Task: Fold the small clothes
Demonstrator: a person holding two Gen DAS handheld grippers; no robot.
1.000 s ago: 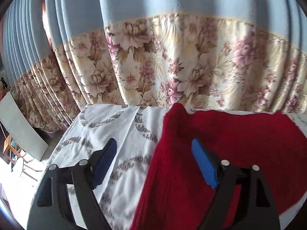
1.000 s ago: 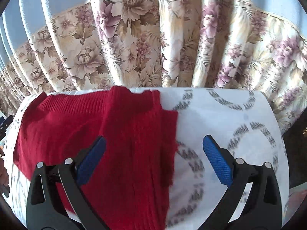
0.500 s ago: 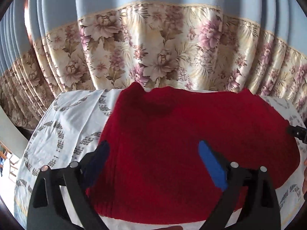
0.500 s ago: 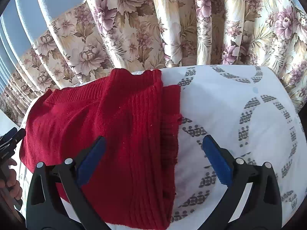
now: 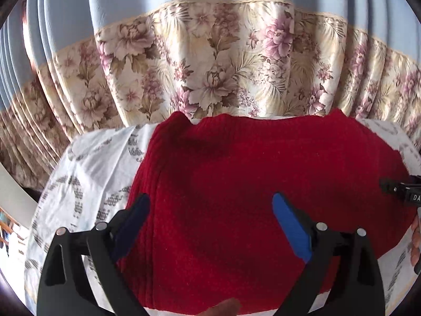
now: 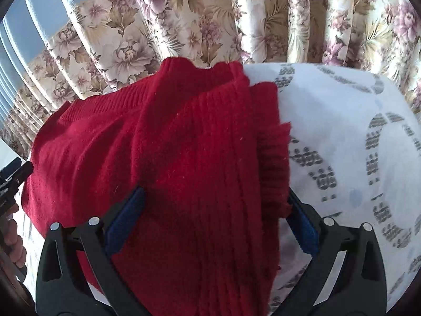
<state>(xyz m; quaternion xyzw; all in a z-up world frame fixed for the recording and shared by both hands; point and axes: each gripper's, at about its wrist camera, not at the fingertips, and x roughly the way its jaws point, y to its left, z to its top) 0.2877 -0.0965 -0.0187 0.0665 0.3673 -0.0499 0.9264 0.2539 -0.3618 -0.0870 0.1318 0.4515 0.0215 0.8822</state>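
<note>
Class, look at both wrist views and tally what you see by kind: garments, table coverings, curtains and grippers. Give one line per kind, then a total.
Red knitted garments: 1, the red sweater
Patterned white tablecloths: 1, the tablecloth
Floral curtains: 1, the curtain
Grippers: 2, the left gripper and the right gripper
Total: 5

The left tongs (image 5: 210, 226) are hovering spread wide over the red sweater (image 5: 263, 179), which is lying across the desk's (image 5: 86, 173) patterned cloth.

Only the white letters "DA", cut off by the frame edge, show on the right gripper (image 5: 406, 193).
</note>
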